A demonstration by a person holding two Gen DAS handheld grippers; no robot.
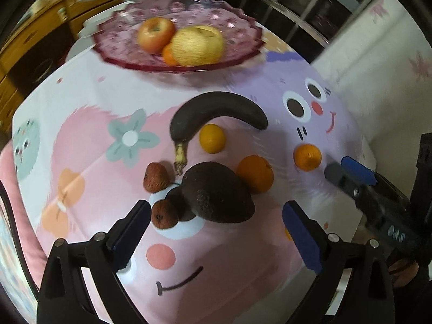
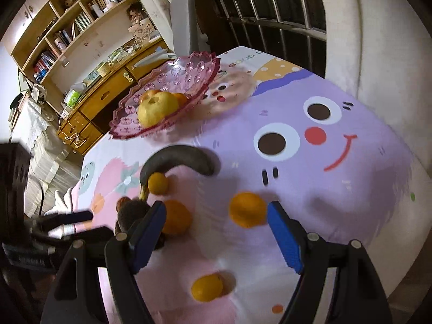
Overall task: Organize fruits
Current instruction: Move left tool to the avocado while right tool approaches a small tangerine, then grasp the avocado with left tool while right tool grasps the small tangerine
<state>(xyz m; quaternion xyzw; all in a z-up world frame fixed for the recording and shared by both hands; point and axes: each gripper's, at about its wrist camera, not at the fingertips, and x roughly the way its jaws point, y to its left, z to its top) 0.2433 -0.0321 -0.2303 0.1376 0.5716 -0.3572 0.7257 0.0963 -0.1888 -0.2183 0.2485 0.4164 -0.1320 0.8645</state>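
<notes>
A pink glass bowl (image 1: 237, 46) (image 2: 199, 78) at the table's far side holds a red apple (image 1: 156, 34), a yellow pear (image 1: 198, 45) (image 2: 156, 109) and a small orange. On the cartoon tablecloth lie a blackened banana (image 1: 218, 108) (image 2: 181, 158), a dark avocado (image 1: 218, 195), two brown lychees (image 1: 156, 176) and several oranges (image 1: 255, 173) (image 2: 247, 209). My left gripper (image 1: 216, 224) is open, just short of the avocado. My right gripper (image 2: 216, 222) (image 1: 351, 170) is open, with one orange just ahead near its right finger.
A wooden bookshelf and drawers (image 2: 81, 40) stand behind the table at left. A metal window grille (image 2: 270, 8) and a white curtain (image 2: 378, 40) are behind at right. Another small orange (image 2: 207, 287) lies near the table's front.
</notes>
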